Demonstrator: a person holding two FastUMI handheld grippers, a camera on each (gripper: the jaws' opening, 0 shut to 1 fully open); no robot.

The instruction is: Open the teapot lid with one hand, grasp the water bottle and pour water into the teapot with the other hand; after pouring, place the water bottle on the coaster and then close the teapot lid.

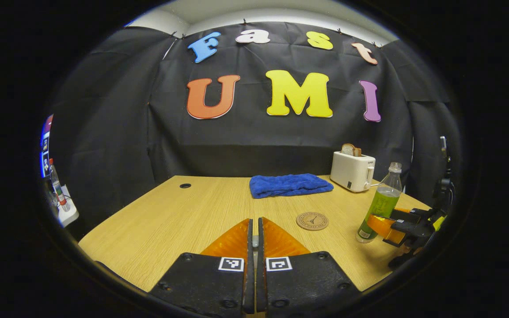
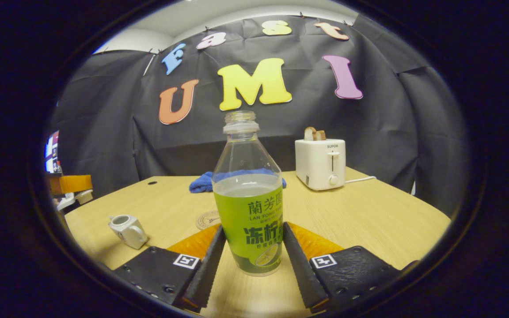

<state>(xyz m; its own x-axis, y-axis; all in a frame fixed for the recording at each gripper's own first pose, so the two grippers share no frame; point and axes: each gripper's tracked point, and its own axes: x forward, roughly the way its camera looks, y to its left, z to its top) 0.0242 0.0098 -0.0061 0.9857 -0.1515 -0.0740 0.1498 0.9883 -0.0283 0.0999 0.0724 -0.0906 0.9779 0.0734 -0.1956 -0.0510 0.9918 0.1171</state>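
The right gripper (image 2: 250, 247) has its 2 fingers pressed against the sides of the bottle (image 2: 249, 194), which stands upright on the table (image 2: 369, 216) with no cap on its neck. Greenish liquid fills it to about the top of the label. In the left gripper view the same bottle (image 1: 380, 205) stands near the table's right edge with the right gripper (image 1: 396, 227) closed round its lower part.

The left gripper (image 1: 255, 240) has its jaws drawn almost together, with only a thin slit between them; something small and pale sits in that slit, but whether it is gripped cannot be told.

The teapot (image 2: 127, 230) sits on the table at the lower left of the right gripper view, its top open and no lid on it. The coaster (image 1: 312, 221) lies flat on the table, between the left gripper's fingers and the bottle, apart from both; in the right gripper view the coaster (image 2: 207, 219) is partly hidden behind the bottle.

Farther back a blue towel (image 1: 290, 184) lies folded near the table's far edge. Just beside it to the right stands a white toaster (image 1: 352, 170) with bread (image 1: 350, 149) sticking out of its slots.
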